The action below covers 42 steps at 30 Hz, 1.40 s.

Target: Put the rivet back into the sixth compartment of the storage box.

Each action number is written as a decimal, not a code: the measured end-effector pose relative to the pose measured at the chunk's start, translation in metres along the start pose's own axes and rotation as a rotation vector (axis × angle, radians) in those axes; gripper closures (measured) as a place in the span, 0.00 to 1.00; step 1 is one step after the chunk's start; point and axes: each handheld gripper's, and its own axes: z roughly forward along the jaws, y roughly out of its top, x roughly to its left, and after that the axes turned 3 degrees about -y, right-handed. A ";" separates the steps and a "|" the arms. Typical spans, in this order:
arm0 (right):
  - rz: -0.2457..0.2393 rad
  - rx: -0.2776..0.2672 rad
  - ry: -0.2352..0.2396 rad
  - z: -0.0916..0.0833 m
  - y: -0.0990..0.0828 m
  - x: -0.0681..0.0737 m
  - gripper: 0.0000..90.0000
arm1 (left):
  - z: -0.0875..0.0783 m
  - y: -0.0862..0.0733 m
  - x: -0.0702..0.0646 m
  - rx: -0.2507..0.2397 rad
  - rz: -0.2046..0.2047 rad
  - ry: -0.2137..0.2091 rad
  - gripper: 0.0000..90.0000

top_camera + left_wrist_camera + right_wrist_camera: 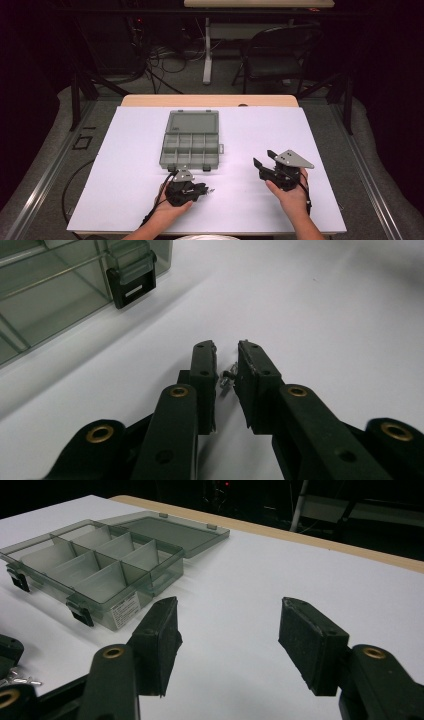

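The left tongs [227, 371] have narrowed around small shiny metal screws [227, 378] (pads not visibly pressing) on the matte white worktop [280, 130]. The right tongs [227, 645], rough-padded, gape empty. Beyond, a translucent grey compartment box [192, 145] lies open.

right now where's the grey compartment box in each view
High view: the compartment box lies mid-table on the white sheet, lid open away from the person, just beyond the left gripper.
Left gripper view: upper left corner, one clear wall with a black latch.
Right gripper view: upper left, lid laid flat behind it.
Shared landmark: the black latch on its front edge, seen in the right gripper view too.
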 end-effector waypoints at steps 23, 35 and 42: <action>0.009 0.004 -0.016 -0.004 -0.004 -0.002 0.45 | -0.002 0.002 0.004 -0.012 -0.032 0.001 0.99; 0.008 0.010 -0.017 -0.003 -0.005 -0.002 0.45 | -0.016 0.006 0.009 -0.054 -0.055 0.012 0.99; 0.000 0.005 -0.014 -0.004 -0.005 -0.002 0.45 | -0.020 0.009 0.010 -0.070 -0.061 0.018 0.99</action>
